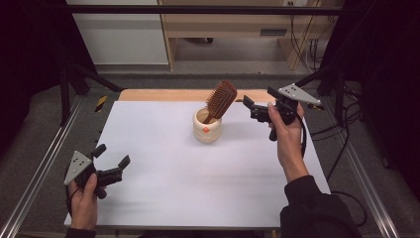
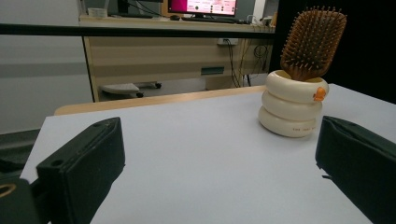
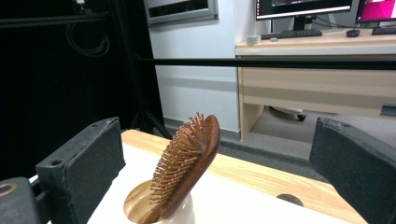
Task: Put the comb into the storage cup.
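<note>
A wooden paddle hairbrush (image 1: 222, 100) stands handle-down and tilted in a cream ribbed cup (image 1: 207, 130) at the far middle of the white table. My right gripper (image 1: 258, 96) is in the air just right of the brush head, open, with nothing between its jaws. In the right gripper view the brush (image 3: 189, 163) and cup (image 3: 140, 205) sit low between the wide jaws of that gripper (image 3: 225, 161). My left gripper (image 1: 114, 153) rests open at the near left of the table. In its own view this gripper (image 2: 219, 158) looks across at the brush (image 2: 312, 42) and cup (image 2: 292, 107).
The white tabletop (image 1: 173, 188) has a bare wooden strip (image 1: 163, 94) along its far edge. Metal frame rails (image 1: 44, 163) run along both sides. Beyond the table stand a desk (image 2: 177, 51) with monitors and loose cables.
</note>
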`<state>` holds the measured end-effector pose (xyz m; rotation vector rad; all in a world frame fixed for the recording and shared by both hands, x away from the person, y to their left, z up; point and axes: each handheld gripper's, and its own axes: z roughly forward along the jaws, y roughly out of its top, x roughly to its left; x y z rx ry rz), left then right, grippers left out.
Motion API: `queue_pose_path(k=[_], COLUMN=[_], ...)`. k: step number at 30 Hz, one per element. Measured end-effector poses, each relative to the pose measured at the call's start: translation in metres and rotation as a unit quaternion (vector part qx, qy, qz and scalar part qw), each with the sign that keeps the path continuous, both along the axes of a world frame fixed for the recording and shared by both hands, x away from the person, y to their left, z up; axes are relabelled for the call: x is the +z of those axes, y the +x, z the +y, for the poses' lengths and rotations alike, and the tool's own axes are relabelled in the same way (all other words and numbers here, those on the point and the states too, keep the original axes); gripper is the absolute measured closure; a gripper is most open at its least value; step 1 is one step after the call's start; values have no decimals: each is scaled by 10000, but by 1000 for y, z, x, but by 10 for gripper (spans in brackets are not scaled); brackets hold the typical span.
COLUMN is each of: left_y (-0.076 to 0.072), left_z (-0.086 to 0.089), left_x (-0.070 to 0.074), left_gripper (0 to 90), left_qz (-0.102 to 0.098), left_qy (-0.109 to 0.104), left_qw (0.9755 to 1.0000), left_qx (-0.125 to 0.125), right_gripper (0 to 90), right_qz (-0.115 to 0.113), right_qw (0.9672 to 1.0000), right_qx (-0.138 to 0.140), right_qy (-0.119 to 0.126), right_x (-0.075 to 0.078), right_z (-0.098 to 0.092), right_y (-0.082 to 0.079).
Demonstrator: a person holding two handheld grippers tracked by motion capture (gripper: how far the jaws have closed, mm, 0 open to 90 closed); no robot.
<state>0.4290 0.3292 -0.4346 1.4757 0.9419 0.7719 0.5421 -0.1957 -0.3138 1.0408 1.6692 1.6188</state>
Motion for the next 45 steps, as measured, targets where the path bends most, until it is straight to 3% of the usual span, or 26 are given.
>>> queue_pose_path(k=[11, 20, 45], left_y=[-4, -4, -11], left_z=[9, 9, 21], left_x=[-2, -2, -1], left_gripper=[16, 16, 15], left_qz=[7, -67, -198], left_qy=[-117, -58, -53], left_qw=[9999, 10000, 9997], left_qx=[26, -15, -91], right_gripper=[34, 31, 33], right_qz=[-132, -237, -459], right_qw=[9997, 9988, 9969], right_qx=[-185, -351, -585], right_qy=[-126, -265, -269], right_x=[-7, -17, -32], right_z=[-20, -35, -71], right_y=[-19, -31, -61])
